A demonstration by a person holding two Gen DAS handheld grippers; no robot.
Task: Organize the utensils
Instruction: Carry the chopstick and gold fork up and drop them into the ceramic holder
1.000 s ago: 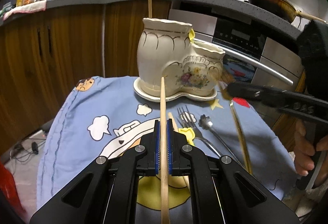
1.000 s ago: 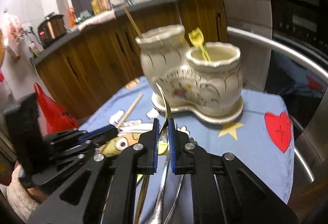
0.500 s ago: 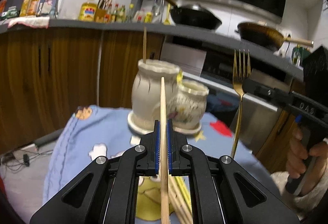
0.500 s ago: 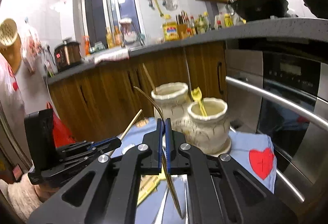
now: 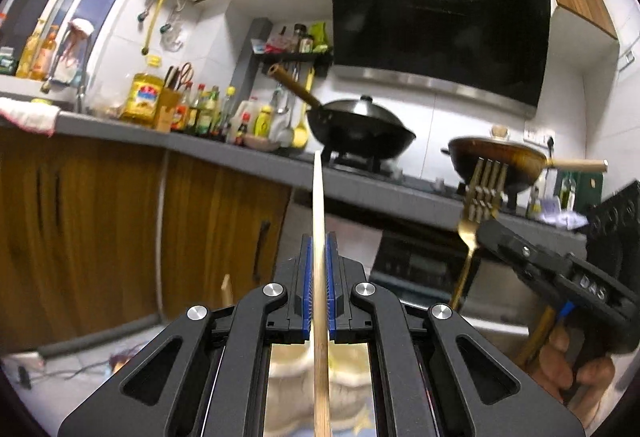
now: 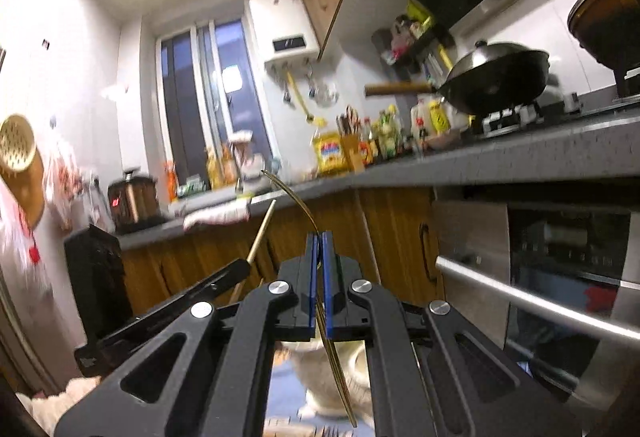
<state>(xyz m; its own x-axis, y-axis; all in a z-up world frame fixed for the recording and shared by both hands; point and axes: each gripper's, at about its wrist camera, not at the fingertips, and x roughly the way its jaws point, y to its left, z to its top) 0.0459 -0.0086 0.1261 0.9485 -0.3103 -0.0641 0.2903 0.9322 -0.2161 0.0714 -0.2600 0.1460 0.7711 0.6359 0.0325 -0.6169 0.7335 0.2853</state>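
Both utensils are now lifted clear of the table (holder below): left gripper (image 5: 318, 277) clamps the pale wooden chopstick (image 5: 319, 221), right gripper (image 6: 319, 277) clamps the slim gold fork (image 6: 298, 199); insertion follows.

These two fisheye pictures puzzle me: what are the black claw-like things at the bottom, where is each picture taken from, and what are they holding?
There is no robot here. A person holds a hand tool with two pinching fingers in each hand, and a small camera on each tool looks forward along those fingers.

The left camera's picture shows the left gripper shut on a wooden chopstick that points up. On its right you see the right gripper from the side, gripped by the person's hand, with a gold fork.

The right camera's picture shows that same fork edge-on between blue pads. Below sits a cream ceramic holder on a blue cloth, mostly hidden. Behind is a kitchen counter.
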